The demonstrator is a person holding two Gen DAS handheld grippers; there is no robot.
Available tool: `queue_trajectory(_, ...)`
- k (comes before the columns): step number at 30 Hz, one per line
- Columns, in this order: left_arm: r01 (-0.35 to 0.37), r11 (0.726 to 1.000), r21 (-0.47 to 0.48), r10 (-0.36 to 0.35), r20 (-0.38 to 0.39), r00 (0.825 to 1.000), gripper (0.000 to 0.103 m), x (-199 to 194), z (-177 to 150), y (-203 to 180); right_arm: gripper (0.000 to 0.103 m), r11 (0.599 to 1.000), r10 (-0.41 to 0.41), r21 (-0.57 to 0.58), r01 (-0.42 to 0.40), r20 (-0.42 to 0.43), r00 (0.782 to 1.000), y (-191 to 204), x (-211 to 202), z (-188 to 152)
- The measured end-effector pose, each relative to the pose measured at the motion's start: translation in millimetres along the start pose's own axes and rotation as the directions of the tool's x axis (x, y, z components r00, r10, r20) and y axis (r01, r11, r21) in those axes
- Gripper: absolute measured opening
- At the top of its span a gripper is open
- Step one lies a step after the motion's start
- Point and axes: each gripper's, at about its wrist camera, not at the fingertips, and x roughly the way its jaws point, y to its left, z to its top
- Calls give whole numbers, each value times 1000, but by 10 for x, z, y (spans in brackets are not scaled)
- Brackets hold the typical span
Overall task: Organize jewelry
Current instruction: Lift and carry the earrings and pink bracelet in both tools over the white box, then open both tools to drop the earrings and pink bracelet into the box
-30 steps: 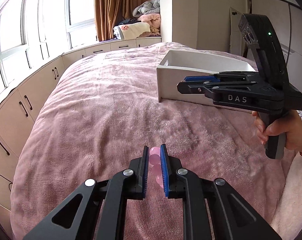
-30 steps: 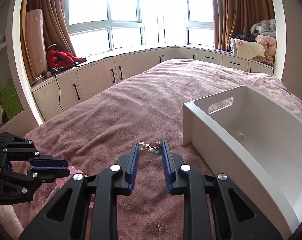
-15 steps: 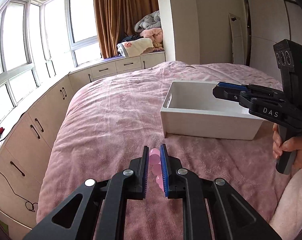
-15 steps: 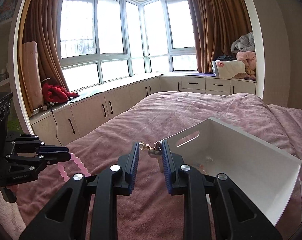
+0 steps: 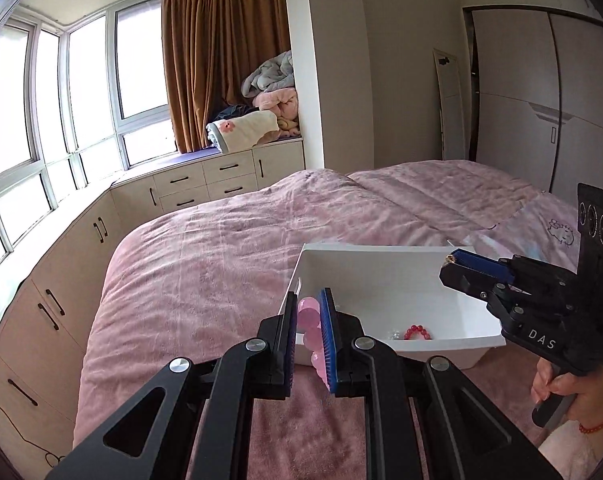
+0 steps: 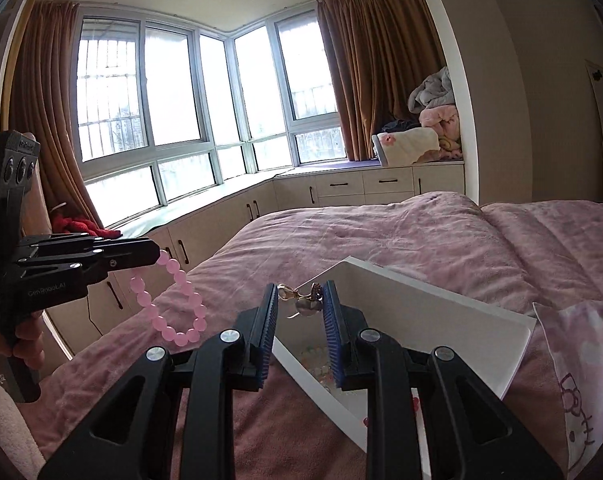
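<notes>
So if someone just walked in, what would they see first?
Probably the pink bead bracelet dangling in the air from the left gripper, above the pink bed. Next, the little gold charm piece pinched between the right gripper's fingers, over the white box. Inside that box lies a red bead bracelet.

The box [image 5: 385, 276] sits on the bed [image 5: 221, 264]; a bracelet [image 5: 418, 333] lies inside it, cabinets [image 5: 205, 184] stand beyond the box.
</notes>
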Motion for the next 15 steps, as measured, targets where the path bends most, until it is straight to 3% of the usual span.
queue_trajectory(8,44,999,-6,-44,-25,999,17,629,302,-256,23,988,-77,131,79,-25,997,-385,44,-47)
queue_trajectory(15,49,999,10,-48,-91,995,17,1189,310,-401,24,972,-135,185,144,-65,989,-637,165,-131)
